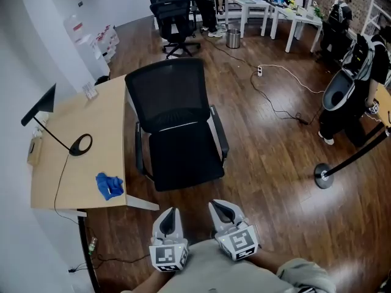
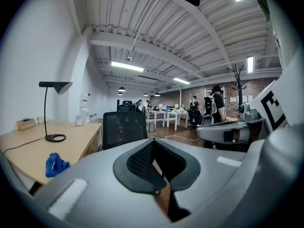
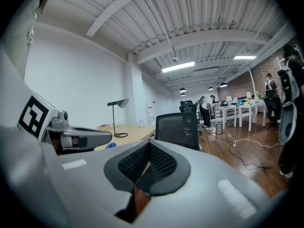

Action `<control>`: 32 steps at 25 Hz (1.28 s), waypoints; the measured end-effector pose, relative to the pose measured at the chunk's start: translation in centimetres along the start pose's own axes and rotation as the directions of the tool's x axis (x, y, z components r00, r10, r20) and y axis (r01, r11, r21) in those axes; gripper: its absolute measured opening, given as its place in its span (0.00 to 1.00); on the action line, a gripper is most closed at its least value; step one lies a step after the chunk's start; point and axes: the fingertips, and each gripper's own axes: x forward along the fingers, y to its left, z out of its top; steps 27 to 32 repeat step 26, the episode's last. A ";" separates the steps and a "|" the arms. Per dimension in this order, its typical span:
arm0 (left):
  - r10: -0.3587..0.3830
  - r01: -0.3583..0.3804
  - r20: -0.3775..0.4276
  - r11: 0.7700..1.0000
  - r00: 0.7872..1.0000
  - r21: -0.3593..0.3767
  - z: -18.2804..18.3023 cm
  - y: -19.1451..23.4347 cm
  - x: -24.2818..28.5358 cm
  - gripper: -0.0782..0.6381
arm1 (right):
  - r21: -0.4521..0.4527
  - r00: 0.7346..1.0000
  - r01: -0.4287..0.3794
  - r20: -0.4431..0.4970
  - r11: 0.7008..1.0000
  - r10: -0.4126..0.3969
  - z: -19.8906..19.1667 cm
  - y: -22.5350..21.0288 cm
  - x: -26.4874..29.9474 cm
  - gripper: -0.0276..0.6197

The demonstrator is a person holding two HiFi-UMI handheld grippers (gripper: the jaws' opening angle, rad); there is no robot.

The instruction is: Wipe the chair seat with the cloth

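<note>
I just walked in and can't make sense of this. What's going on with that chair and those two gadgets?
A person stands before a black office chair, holding the left gripper and the right gripper, one in each hand. Both are shut and empty, low in front of the seat. The blue cloth lies crumpled on the wooden desk beside the chair, untouched. The wiping has not started yet.

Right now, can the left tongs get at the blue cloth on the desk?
Probably yes: the blue cloth lies bare near the front edge of the desk, nothing between it and the left tongs, though they are shut.
</note>
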 end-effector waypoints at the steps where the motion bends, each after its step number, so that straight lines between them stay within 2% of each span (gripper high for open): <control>1: -0.002 0.002 0.001 1.000 1.000 0.001 0.2 -0.2 0.2 0.12 | 0.003 1.000 0.009 0.003 1.000 -0.009 0.1 -0.3 -0.2 0.04; 9: -0.043 0.043 -0.004 0.999 0.999 0.020 -0.4 -1.9 1.2 0.12 | 0.001 1.000 0.028 0.012 1.000 -0.028 0.1 -1.2 -1.6 0.04; 32: -0.014 0.014 0.007 1.000 1.000 0.015 -0.5 -2.6 -0.7 0.12 | -0.015 1.000 -0.017 -0.014 1.000 0.017 0.0 -0.8 -2.7 0.04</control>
